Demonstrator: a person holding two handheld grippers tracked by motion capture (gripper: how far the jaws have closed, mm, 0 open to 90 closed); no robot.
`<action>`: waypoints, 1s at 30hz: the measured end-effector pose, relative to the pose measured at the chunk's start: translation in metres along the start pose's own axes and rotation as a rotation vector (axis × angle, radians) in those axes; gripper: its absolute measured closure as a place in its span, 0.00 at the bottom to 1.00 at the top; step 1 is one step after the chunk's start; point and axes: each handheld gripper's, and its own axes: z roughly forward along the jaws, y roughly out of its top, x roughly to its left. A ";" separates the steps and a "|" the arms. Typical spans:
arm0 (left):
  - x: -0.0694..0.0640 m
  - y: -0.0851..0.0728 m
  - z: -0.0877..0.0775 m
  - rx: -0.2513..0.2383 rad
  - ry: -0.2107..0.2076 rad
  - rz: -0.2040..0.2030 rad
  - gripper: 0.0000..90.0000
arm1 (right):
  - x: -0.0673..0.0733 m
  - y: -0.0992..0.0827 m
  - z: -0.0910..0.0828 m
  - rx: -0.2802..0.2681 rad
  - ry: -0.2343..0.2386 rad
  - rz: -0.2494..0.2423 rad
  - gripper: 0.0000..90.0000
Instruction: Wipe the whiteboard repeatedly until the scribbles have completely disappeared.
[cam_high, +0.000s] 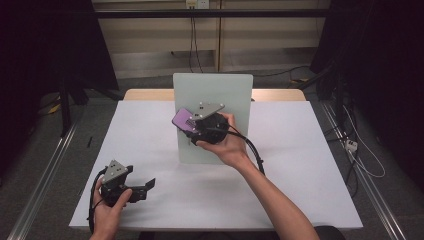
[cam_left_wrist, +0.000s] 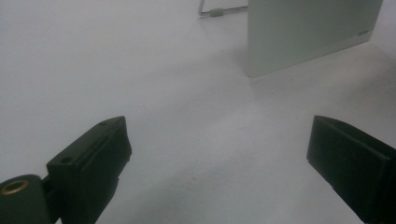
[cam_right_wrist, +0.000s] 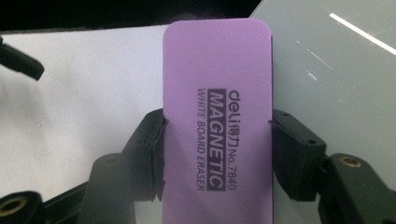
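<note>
While clamped by its long edges in right tool (cam_high: 192, 125), purple eraser (cam_right_wrist: 217, 116) (printed "MAGNETIC WHITE BOARD ERASER") held over pale board (cam_high: 227, 92) lying mid white tabletop (cam_high: 300, 165). Left tool (cam_high: 145, 187) low at near-left, jaws spread wide, nothing between them.

Lab-type recording booth: white table (cam_high: 150, 130), black curtains (cam_high: 45, 45) either side of table, floor rails (cam_high: 42, 175), loose cables (cam_high: 360, 150), wall socket (cam_high: 196, 4) behind table.
</note>
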 end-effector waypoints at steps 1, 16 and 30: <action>0.000 0.000 0.000 0.001 -0.001 0.000 0.07 | 0.001 -0.002 0.001 0.004 0.004 -0.001 0.46; -0.001 0.000 0.000 -0.003 -0.003 -0.002 0.07 | 0.011 -0.019 0.008 0.035 0.049 0.015 0.46; 0.000 0.000 0.001 0.000 -0.001 -0.004 0.07 | -0.015 0.005 -0.016 -0.040 -0.031 0.046 0.46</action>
